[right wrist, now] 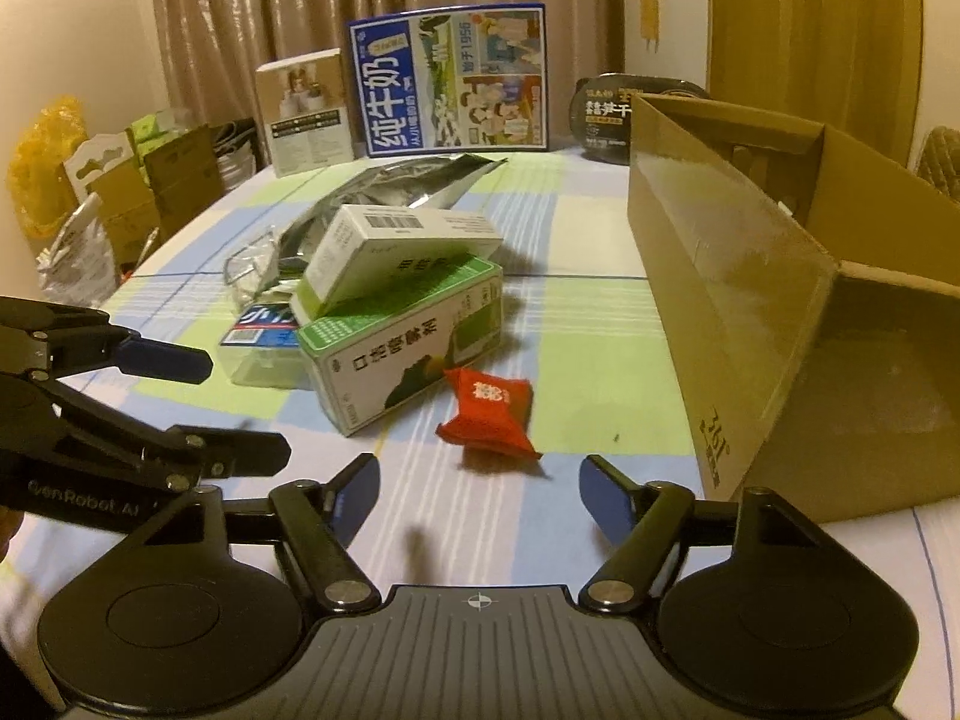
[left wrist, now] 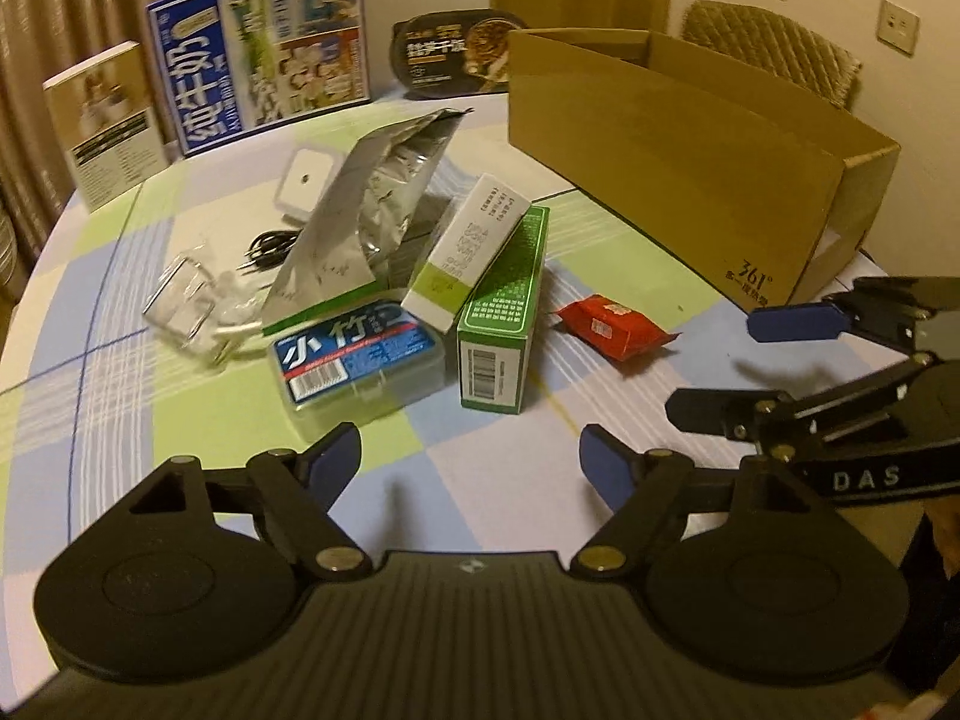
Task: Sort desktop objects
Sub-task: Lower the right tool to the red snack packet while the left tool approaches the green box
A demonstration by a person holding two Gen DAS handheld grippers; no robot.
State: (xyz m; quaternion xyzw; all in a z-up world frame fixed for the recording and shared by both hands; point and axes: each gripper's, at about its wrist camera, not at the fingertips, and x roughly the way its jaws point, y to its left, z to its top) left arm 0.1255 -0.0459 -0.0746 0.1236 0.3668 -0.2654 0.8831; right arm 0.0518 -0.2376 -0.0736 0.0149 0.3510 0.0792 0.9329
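Observation:
A pile lies mid-table: a green box (left wrist: 501,312) (right wrist: 402,348), a white-and-green box (left wrist: 465,252) (right wrist: 390,249) leaning on it, a blue-labelled clear case (left wrist: 360,360) (right wrist: 258,336), a silver foil bag (left wrist: 366,210) (right wrist: 396,186), a clear plastic wrapper (left wrist: 186,300) and a black cable (left wrist: 270,246). A red packet (left wrist: 612,327) (right wrist: 489,414) lies apart, to the right. My left gripper (left wrist: 468,465) is open and empty, just short of the pile. My right gripper (right wrist: 477,492) is open and empty, just short of the red packet; it also shows in the left wrist view (left wrist: 726,366).
An open cardboard box (left wrist: 690,180) (right wrist: 780,276) stands at the right. A blue milk carton (left wrist: 258,48) (right wrist: 450,78), a small beige box (left wrist: 105,120) (right wrist: 306,114) and a black food bowl (left wrist: 450,54) (right wrist: 606,114) stand at the table's far edge. Bags and cartons (right wrist: 120,192) sit beyond the table's left side.

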